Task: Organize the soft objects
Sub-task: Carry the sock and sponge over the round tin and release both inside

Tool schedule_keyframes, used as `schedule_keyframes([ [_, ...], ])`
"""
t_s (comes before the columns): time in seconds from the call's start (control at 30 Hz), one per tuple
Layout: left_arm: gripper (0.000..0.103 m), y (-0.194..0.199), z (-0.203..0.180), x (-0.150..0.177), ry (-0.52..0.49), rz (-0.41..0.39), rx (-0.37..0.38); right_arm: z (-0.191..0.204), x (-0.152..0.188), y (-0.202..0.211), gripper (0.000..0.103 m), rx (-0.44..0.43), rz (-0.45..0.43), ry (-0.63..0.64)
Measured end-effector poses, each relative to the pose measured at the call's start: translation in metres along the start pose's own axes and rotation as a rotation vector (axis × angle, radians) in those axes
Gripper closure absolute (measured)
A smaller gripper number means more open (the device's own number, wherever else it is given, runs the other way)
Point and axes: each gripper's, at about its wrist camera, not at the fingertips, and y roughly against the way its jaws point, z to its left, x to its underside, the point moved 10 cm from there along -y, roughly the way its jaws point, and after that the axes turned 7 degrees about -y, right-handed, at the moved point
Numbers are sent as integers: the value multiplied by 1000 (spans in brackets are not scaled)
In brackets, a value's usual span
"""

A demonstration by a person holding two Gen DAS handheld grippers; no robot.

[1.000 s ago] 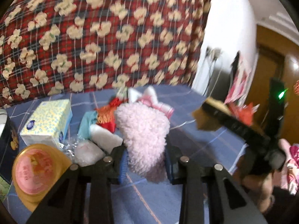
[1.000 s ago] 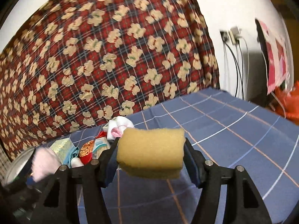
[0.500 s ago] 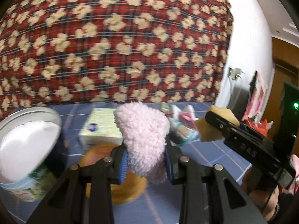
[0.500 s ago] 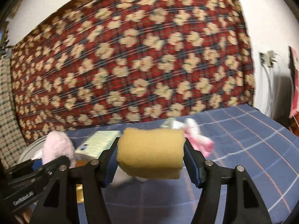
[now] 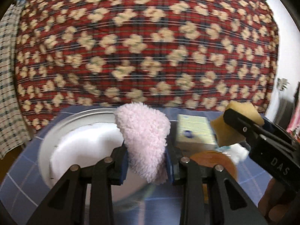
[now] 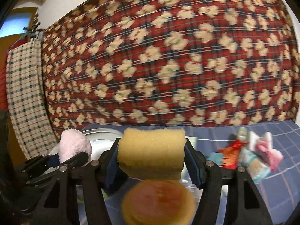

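Note:
My left gripper (image 5: 147, 166) is shut on a fluffy pink soft piece (image 5: 144, 140) and holds it above the blue table, just right of a round metal tin (image 5: 56, 131) with white stuff (image 5: 84, 146) inside. My right gripper (image 6: 151, 164) is shut on a yellow sponge (image 6: 151, 153). The sponge also shows at the right of the left wrist view (image 5: 230, 125). The pink piece shows at the left of the right wrist view (image 6: 75, 147), with the tin rim (image 6: 99, 131) behind it.
A tissue box (image 5: 195, 133) and an orange round lid (image 6: 159, 202) lie on the blue checked cloth (image 6: 281, 180). A pile of small soft things (image 6: 249, 157) lies to the right. A red flowered quilt (image 5: 150, 46) rises behind the table.
Both grippers have swung left with their loads. The tin now sits under and beside the pink piece, and the pile of soft things has slid to the right of view.

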Motion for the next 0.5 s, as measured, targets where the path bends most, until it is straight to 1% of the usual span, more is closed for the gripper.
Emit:
schedule_keyframes([
  [0.1, 71, -6, 29, 6, 35, 24, -48, 23, 1, -16, 37, -27, 7, 2],
  [0.2, 71, -12, 46, 10, 59, 40, -74, 41, 2, -29, 37, -44, 20, 12],
  [0.37, 71, -20, 70, 18, 72, 66, -140, 73, 12, -51, 37, -73, 52, 39],
  [0.5, 71, -27, 88, 27, 105, 94, -164, 95, 21, -64, 37, -92, 69, 67],
])
